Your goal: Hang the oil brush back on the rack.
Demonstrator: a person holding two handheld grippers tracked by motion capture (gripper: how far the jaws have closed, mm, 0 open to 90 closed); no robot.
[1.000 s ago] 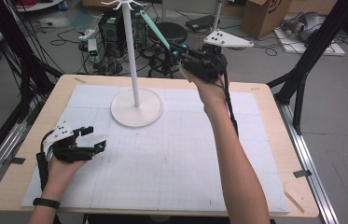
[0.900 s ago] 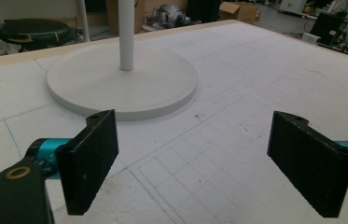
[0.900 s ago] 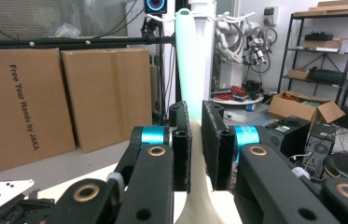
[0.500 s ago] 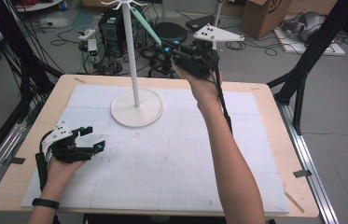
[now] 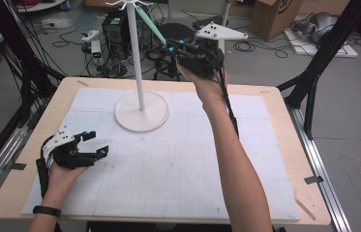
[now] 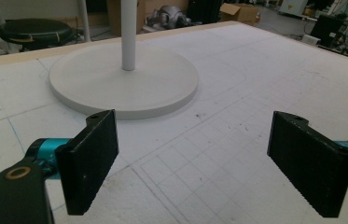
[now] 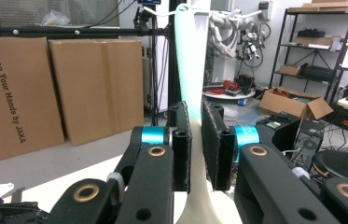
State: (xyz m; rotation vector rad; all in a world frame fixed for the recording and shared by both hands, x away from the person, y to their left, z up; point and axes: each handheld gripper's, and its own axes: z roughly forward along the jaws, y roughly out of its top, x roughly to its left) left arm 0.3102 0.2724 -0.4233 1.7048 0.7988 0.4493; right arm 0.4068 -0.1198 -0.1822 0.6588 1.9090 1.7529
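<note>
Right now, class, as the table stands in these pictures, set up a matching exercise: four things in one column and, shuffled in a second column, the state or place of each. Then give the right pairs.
Column one:
1. left gripper
2. right gripper
3. pale green tool
4. white stand

Column two:
A. stands on the table mat, round base flat
B. jaws wide apart, low over the mat
C. held up in the air, clamped on something
D. long and slim, pinched between two black jaws

Pairs: 1-B, 2-C, 3-D, 4-A
</note>
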